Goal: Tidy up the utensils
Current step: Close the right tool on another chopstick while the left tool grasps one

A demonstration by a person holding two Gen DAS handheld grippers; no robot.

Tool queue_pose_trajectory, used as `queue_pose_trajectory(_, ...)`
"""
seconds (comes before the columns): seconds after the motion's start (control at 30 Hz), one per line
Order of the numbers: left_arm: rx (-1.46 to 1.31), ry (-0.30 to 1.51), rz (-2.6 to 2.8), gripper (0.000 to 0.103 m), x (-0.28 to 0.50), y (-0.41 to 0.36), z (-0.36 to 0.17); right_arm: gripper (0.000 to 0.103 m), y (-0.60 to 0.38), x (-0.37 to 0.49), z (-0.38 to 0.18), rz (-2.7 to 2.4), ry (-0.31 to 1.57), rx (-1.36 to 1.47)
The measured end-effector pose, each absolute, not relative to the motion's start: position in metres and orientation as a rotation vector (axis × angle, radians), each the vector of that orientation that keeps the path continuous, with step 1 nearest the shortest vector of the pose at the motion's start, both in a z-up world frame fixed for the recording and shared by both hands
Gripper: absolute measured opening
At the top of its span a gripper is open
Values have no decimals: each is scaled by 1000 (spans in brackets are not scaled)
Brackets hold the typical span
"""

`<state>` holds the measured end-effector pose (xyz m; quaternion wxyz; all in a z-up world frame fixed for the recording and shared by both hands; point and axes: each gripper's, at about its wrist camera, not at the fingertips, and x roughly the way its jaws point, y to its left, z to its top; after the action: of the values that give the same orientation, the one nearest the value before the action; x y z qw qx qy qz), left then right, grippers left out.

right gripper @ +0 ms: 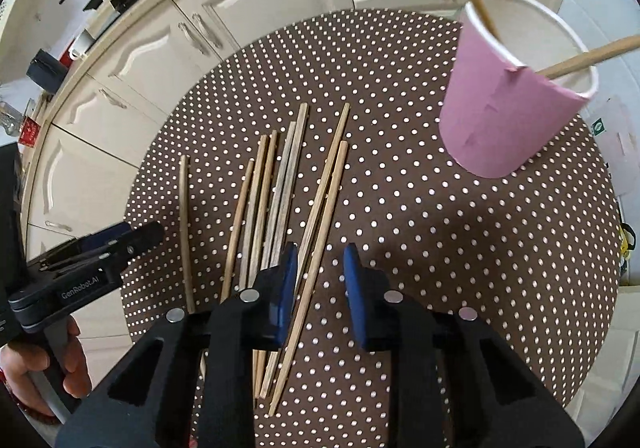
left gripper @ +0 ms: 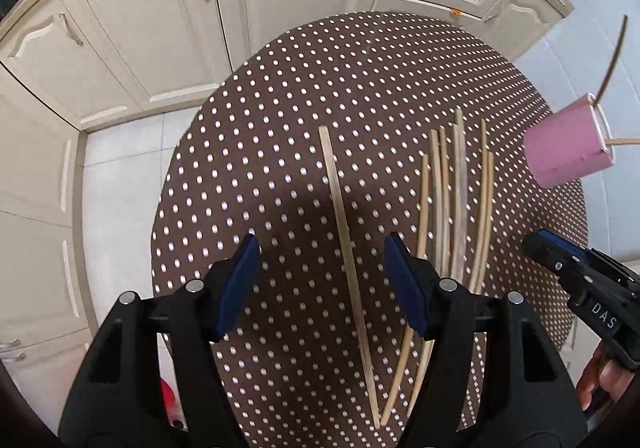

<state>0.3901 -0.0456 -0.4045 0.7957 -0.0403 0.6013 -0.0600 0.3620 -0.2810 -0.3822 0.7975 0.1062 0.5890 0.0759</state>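
Between spread left hand-held gripper (left gripper: pixel 320 280) and pink cup (left gripper: pixel 568 145), loose chopsticks (left gripper: pixel 456 203); right hand-held gripper (right gripper: pixel 320 280) likewise parted, empty.

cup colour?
Pink outside, white inside: the cup shows best in the right wrist view.

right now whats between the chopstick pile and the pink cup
Nothing: only bare dotted cloth separates the chopstick pile from the pink cup. The right wrist view shows it best.
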Motion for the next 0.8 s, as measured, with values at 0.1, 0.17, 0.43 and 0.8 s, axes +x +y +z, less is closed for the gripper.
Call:
queue_pose_trajectory(0.1, -88, 1302, -117, 64, 400, -46, -409, 19, -279, 374, -393, 166, 1295, 219)
queue_pose_trajectory(0.17, -81, 1308, -111, 64, 405, -47, -412, 18, -278, 382, -400, 162, 1313, 204)
queue_pose_trajectory(0.43, -41, 1368, -114, 42, 425, -59, -433, 17, -273, 402, -420, 164, 1352, 155)
queue_pose_trajectory(0.8, -28, 1358, -80, 17, 449, -63, -439, 7, -263, 432, -425, 158, 1367, 114)
